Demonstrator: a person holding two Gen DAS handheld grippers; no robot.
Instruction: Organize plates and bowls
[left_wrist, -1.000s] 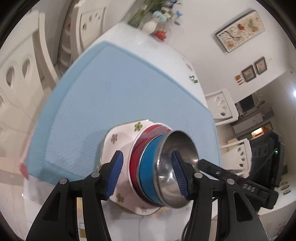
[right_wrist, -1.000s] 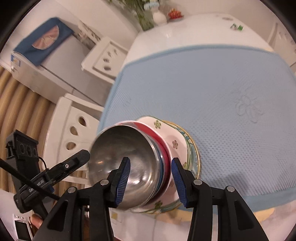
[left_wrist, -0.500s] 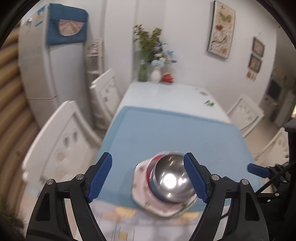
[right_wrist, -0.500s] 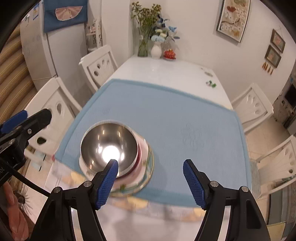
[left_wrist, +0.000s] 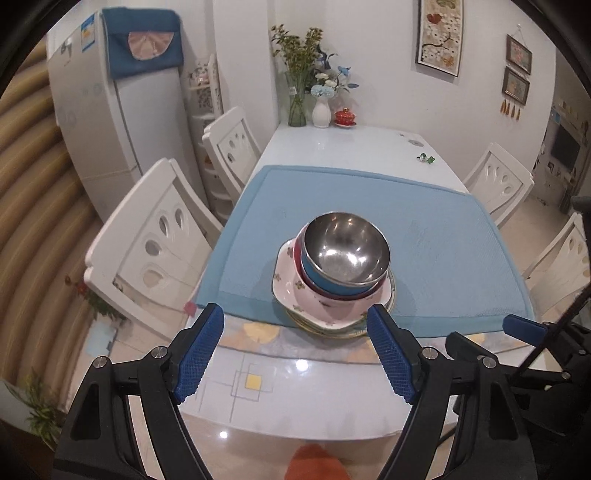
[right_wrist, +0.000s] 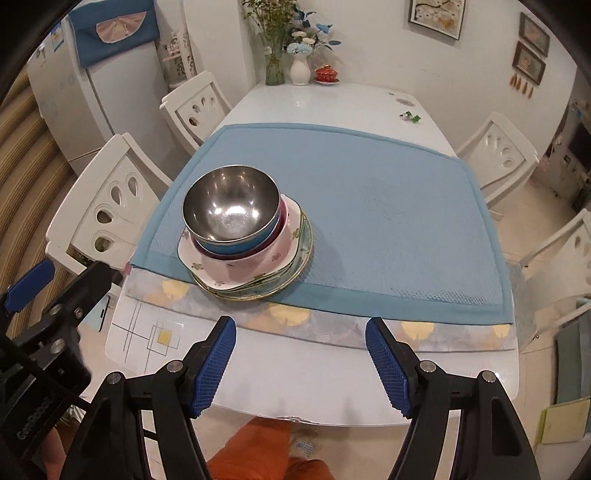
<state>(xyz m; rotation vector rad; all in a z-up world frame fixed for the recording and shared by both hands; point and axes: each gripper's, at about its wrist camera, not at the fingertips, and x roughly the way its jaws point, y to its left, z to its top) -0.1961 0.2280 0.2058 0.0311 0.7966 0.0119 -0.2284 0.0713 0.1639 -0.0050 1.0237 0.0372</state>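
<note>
A steel bowl (left_wrist: 345, 249) (right_wrist: 231, 208) tops a stack: a blue bowl (left_wrist: 325, 281) (right_wrist: 231, 246), a red bowl (left_wrist: 332, 295), a floral white plate (left_wrist: 295, 291) (right_wrist: 255, 266) and a green-rimmed plate (right_wrist: 295, 266). The stack sits on the blue mat (left_wrist: 424, 251) (right_wrist: 388, 206) near its front edge. My left gripper (left_wrist: 295, 354) is open and empty, held back over the table's front. My right gripper (right_wrist: 301, 363) is open and empty, to the right of the stack. The other gripper shows at the edge of each view.
White chairs (left_wrist: 155, 236) (right_wrist: 498, 155) stand on both sides of the white table (left_wrist: 351, 144). Flower vases (right_wrist: 299, 70) and a red lidded cup (right_wrist: 327, 74) stand at the far end. A fridge (left_wrist: 110, 110) is at the left.
Both grippers opened wide, let go of the stack and pulled back up and away from it. The stack stays on the mat.
</note>
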